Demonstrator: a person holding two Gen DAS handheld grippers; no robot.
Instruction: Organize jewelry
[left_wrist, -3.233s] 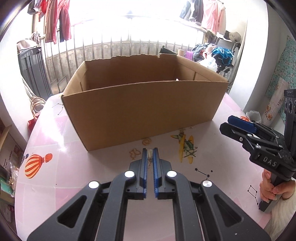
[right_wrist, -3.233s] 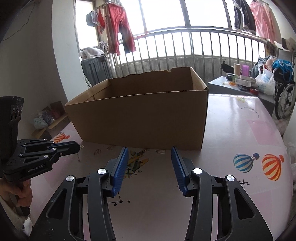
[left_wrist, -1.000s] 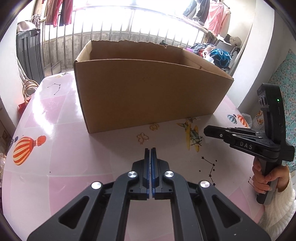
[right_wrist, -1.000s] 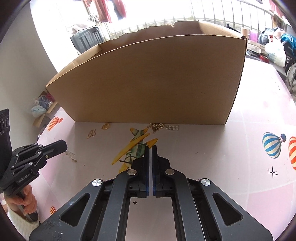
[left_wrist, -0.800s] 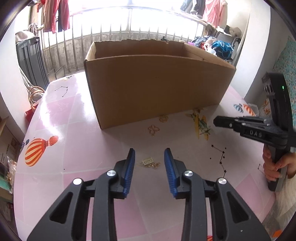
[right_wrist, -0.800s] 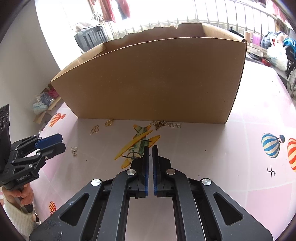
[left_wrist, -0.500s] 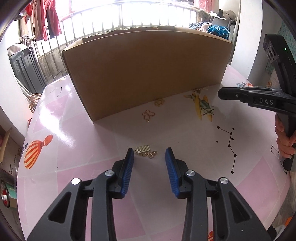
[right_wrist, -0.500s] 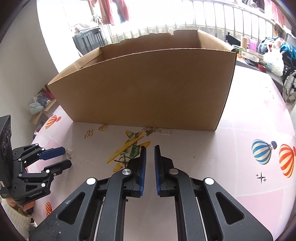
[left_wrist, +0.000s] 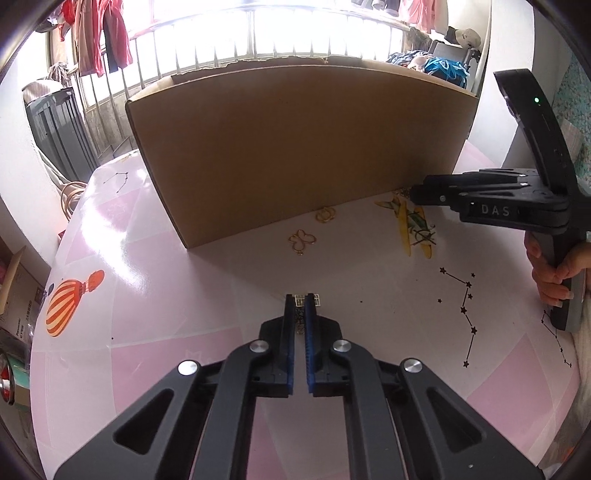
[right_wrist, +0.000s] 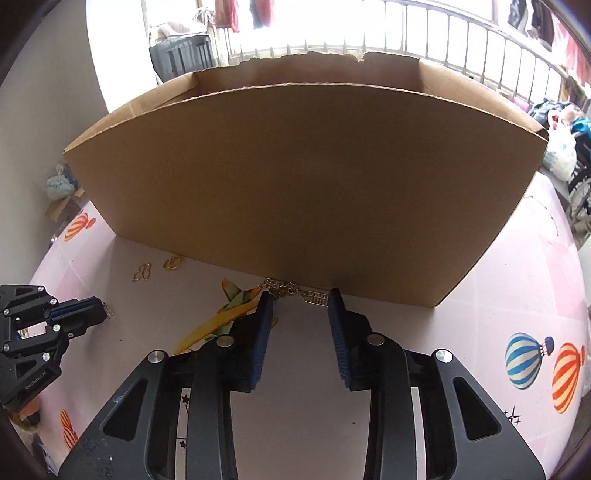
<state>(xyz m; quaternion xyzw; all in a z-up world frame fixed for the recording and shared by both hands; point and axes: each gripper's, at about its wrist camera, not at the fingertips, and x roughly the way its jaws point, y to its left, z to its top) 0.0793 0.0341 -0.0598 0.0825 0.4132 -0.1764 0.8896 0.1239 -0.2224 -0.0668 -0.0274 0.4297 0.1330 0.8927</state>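
My left gripper (left_wrist: 300, 300) is shut on a small gold grid pendant with chain (left_wrist: 301, 301), low on the pink table. It also shows in the right wrist view (right_wrist: 98, 314). My right gripper (right_wrist: 300, 295) is open, its fingers on either side of a silver chain with a grid pendant (right_wrist: 295, 290) lying at the foot of the cardboard box (right_wrist: 295, 177). A gold butterfly charm (left_wrist: 302, 240) and a smaller gold charm (left_wrist: 325, 215) lie near the box front.
The tall open cardboard box (left_wrist: 295, 147) stands across the middle of the pink table (left_wrist: 166, 295). Balloon, plane and star prints mark the tabletop. A window railing, hanging clothes and clutter lie beyond.
My left gripper has closed on the gold grid pendant it had straddled. My right gripper has opened wide and moved forward to the chain at the box's foot.
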